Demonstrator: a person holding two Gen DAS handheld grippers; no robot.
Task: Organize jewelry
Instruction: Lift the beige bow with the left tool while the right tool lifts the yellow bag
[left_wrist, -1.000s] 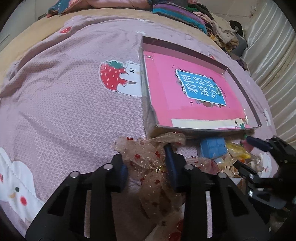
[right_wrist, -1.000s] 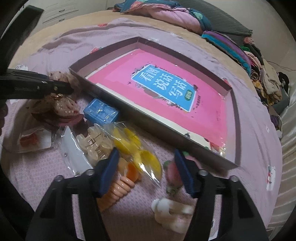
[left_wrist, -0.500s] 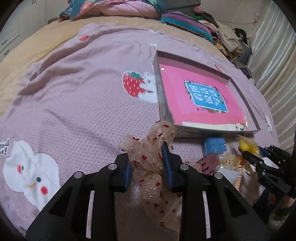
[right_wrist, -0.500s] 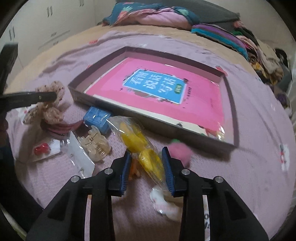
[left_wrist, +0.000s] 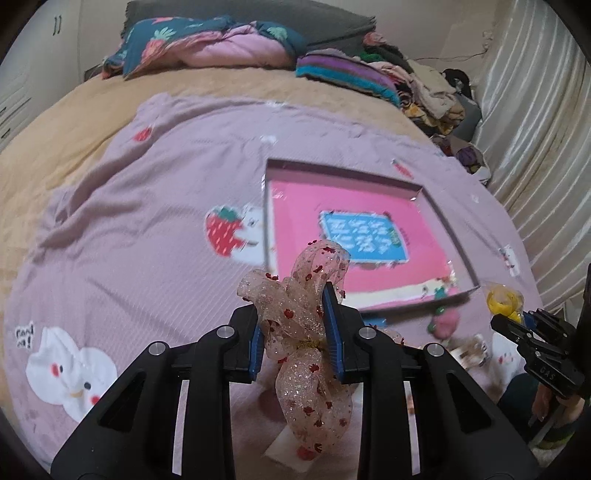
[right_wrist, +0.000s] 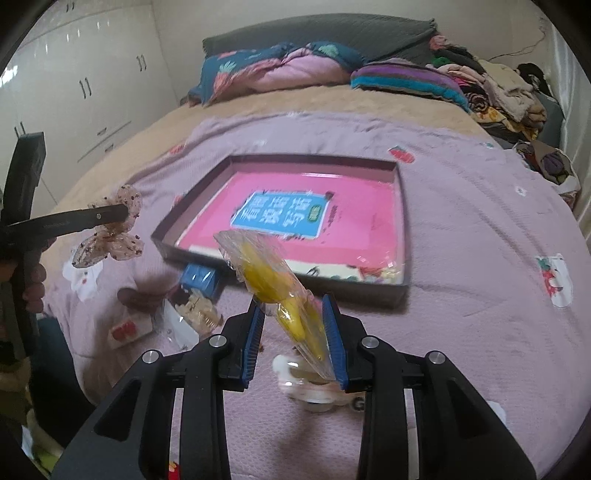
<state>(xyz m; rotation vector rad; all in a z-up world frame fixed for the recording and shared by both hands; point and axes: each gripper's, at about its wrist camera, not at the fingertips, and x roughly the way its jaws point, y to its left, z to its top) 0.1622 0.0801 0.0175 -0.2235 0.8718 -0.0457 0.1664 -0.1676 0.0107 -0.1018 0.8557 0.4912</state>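
Two light, floppy pieces hang above the bed short of the tray (right_wrist: 400, 236): the left gripper (left_wrist: 293, 328) pinches the gauze bow (left_wrist: 306, 314) at its knot, the firmest hold, while the right gripper (right_wrist: 295, 332) nips the slippery yellow packet (right_wrist: 280, 295).

The shallow box (right_wrist: 400, 236) lies in the middle of the bed (right_wrist: 480, 332), its low walls the only barrier around an open pink floor (right_wrist: 354, 225). Bare blanket runs along the box's right side and far edge toward the bedding pile (right_wrist: 280, 74) at the head. At the box's near-left corner a blue block (right_wrist: 199, 278), a beige clip (right_wrist: 197, 314) and a small card (right_wrist: 127, 328) crowd the blanket.
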